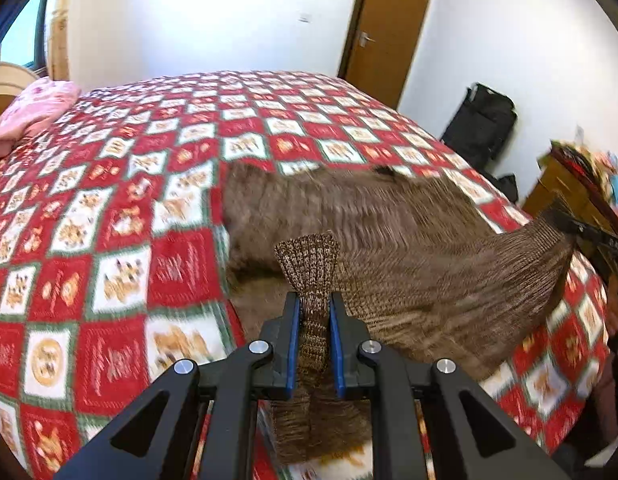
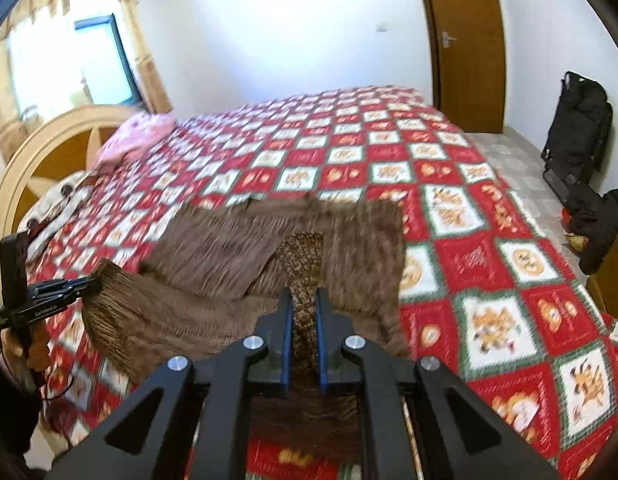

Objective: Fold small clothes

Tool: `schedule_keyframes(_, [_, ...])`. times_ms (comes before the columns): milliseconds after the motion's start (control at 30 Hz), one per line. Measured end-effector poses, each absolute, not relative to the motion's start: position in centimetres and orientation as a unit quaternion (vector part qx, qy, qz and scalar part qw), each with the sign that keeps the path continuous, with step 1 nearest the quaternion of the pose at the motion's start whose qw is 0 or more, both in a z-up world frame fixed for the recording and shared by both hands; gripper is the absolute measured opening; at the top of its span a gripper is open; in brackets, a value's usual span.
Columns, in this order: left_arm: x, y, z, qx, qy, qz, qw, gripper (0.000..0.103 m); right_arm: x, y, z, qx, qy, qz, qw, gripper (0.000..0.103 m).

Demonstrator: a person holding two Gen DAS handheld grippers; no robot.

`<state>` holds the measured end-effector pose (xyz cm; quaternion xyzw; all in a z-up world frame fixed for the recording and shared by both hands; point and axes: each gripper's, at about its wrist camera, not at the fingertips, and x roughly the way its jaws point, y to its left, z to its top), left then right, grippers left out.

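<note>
The brown knit garment [image 1: 389,240] lies spread near the near edge of the bed [image 1: 109,200], toward its right-hand near corner as the left wrist view shows it. Its far part rests flat on the red-and-white checked bedspread [image 2: 489,240]; its near part is raised off the bedspread at two points.

The left hand-held gripper [image 1: 315,308] is closed on a bunched ribbed edge of the garment, with a tuft of knit standing up beyond the blue pads [image 1: 293,340]. The right hand-held gripper [image 2: 303,300] is likewise closed on a ribbed edge, the fabric pinched between the jaws and hanging below them. The two grip points are well apart along the near hem (each gripper also shows at the margin of the other's view).

Step in hand, as judged: the start of a fold, with the near edge lifted by both corners.

The next move calls for carrying both corners together toward the far edge of the garment, keeping the span between them taut and level, then lowering so that edge meets edge before release. Uneven travel would likely skew the fold line.
</note>
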<state>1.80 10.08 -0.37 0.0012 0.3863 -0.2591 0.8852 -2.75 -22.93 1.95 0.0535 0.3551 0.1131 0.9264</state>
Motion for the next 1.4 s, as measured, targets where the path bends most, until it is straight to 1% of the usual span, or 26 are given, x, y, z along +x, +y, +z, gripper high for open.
schedule_keyframes(167, [5.4,9.7,1.6,-0.007,0.357,-0.232,0.905,0.014,0.3,-22.9,3.3,0.03,0.343,0.098,0.934,0.012])
schedule_keyframes(300, [8.7,8.5,2.3,-0.012,0.351,-0.216,0.911,0.014,4.0,-23.1,4.2,0.008,0.328,0.078,0.941,0.012])
schedule_keyframes(467, [13.3,7.1,1.9,-0.031,0.356,-0.192,0.914,0.014,9.6,-23.6,3.6,-0.006,0.318,0.06,0.946,0.012])
schedule_keyframes(600, [17.1,5.5,-0.4,-0.036,0.372,-0.167,0.912,0.014,12.7,-23.9,1.9,0.006,0.32,0.045,0.946,0.012])
schedule_keyframes(700, [19.3,4.3,-2.8,-0.031,0.391,-0.147,0.908,0.014,14.9,-24.0,-0.6,0.008,0.333,0.03,0.942,0.012])
schedule_keyframes(867, [21.4,2.3,-6.8,-0.007,0.427,-0.125,0.896,0.014,17.1,-24.3,-4.8,-0.002,0.37,0.009,0.929,0.012])
schedule_keyframes(933, [21.6,2.1,-7.7,-0.002,0.428,-0.119,0.896,0.016,17.4,-24.3,-6.0,-0.014,0.383,0.007,0.924,0.015])
schedule_keyframes(967, [21.5,2.1,-7.9,0.0,0.423,-0.116,0.898,0.017,17.5,-24.4,-6.5,-0.014,0.389,0.006,0.921,0.017])
schedule_keyframes(1000, [21.5,2.1,-8.0,0.0,0.422,-0.115,0.899,0.019,17.6,-24.6,-6.8,-0.009,0.393,0.006,0.92,0.026])
schedule_keyframes(1033, [21.5,2.2,-8.0,-0.001,0.421,-0.113,0.9,0.02,17.8,-25.0,-7.1,-0.001,0.4,0.004,0.917,0.041])
schedule_keyframes(1067, [21.5,2.3,-7.9,-0.004,0.422,-0.11,0.9,0.023,17.9,-25.2,-7.2,0.006,0.404,0.001,0.915,0.051])
schedule_keyframes(1100, [21.7,2.4,-7.8,-0.005,0.423,-0.107,0.9,0.026,18.1,-25.7,-7.3,0.016,0.406,-0.003,0.914,0.065])
schedule_keyframes(1133, [21.8,2.6,-7.7,-0.008,0.425,-0.106,0.899,0.027,18.1,-26.2,-7.2,0.031,0.407,-0.004,0.913,0.067])
schedule_keyframes(1200, [21.9,3.4,-7.1,-0.017,0.432,-0.106,0.895,0.027,17.8,-27.4,-6.5,0.064,0.398,-0.003,0.915,0.067])
schedule_keyframes(1300, [21.1,5.3,-5.0,-0.028,0.427,-0.1,0.898,0.027,15.4,-30.4,-3.6,0.123,0.339,-0.053,0.931,0.066])
schedule_keyframes(1333, [20.7,5.9,-4.3,-0.029,0.42,-0.095,0.902,0.027,13.9,-31.5,-2.3,0.14,0.318,-0.071,0.935,0.054])
schedule_keyframes(1367, [20.1,6.6,-3.7,-0.027,0.415,-0.09,0.905,0.028,12.9,-31.9,-1.4,0.142,0.311,-0.08,0.936,0.046])
schedule_keyframes(1400, [19.2,7.2,-3.1,-0.024,0.411,-0.086,0.907,0.028,12.0,-31.9,-0.7,0.135,0.314,-0.086,0.936,0.033])
